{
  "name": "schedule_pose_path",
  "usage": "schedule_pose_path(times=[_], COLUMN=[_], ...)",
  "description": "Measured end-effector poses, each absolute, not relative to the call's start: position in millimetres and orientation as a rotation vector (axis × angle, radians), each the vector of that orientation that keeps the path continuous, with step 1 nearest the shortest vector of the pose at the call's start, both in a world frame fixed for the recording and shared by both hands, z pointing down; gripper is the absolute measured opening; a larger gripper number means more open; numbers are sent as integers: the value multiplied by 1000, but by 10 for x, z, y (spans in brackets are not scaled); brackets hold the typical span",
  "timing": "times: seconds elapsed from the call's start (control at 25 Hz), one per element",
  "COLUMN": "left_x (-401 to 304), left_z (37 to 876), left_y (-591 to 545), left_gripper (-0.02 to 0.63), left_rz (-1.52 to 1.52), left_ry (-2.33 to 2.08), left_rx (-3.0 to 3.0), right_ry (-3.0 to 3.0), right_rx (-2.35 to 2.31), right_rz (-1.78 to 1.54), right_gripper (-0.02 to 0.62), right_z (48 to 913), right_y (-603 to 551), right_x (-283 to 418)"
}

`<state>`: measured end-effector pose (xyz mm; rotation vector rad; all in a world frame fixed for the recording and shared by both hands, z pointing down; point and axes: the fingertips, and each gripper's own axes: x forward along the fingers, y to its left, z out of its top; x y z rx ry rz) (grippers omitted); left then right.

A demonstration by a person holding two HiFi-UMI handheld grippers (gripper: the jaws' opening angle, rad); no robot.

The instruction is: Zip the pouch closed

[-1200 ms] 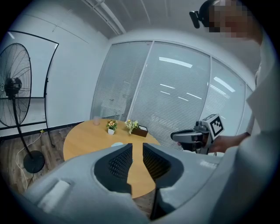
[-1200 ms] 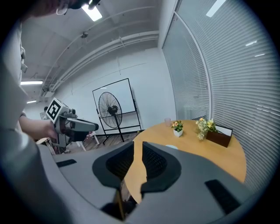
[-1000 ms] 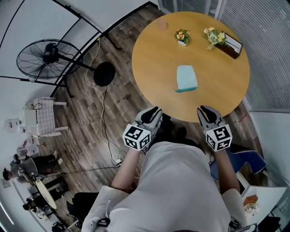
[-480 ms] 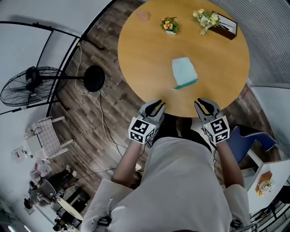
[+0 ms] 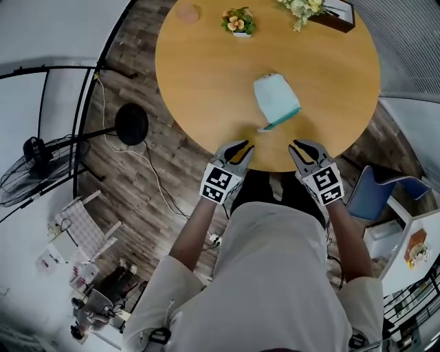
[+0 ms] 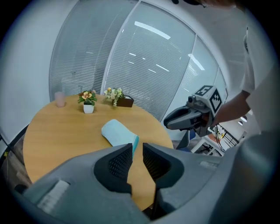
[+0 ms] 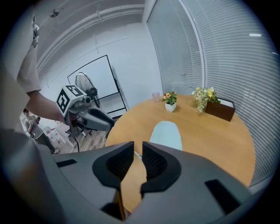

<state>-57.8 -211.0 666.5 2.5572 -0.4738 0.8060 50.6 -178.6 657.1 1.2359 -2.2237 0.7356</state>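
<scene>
Zipping has not begun. The pale blue pouch (image 5: 276, 101) lies flat at upper centre of the head view on the round wooden desk (image 5: 199, 69), untouched. The left tongs (image 5: 239, 148) and right tongs (image 5: 302, 147) hang at the desk's near edge, short of the pouch, each narrow and empty. Next, I judge, one pins the pouch while the other pinches the pull on its teal edge (image 5: 283, 118). Potted flowers (image 5: 238, 20) stand at the top, and a fan (image 5: 41, 161) stands on the plank floor (image 5: 137, 185) at left.

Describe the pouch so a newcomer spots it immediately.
Find the round wooden table. The pouch lies flat near its middle. It is the only pale blue, soft thing there; the flower pot and wooden box stand at the far rim.
</scene>
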Motion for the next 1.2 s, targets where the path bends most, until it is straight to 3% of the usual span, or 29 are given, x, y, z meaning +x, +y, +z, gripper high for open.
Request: schedule_pose_path(times=[0.96,1.2], left_x=[-197,-178], left_z=[8218,8288], left_y=[-2102,-2090], left_gripper=[81,41], left_rz=[1283,1269], left_ry=[103,154], left_rx=[2654,2646], right_ry=[-2037,-2007], right_rx=[997,927], right_rz=[849,770], right_gripper=[63,67], right_z=[8192,8391], right_y=[-1940,-2018], right_x=[132,69])
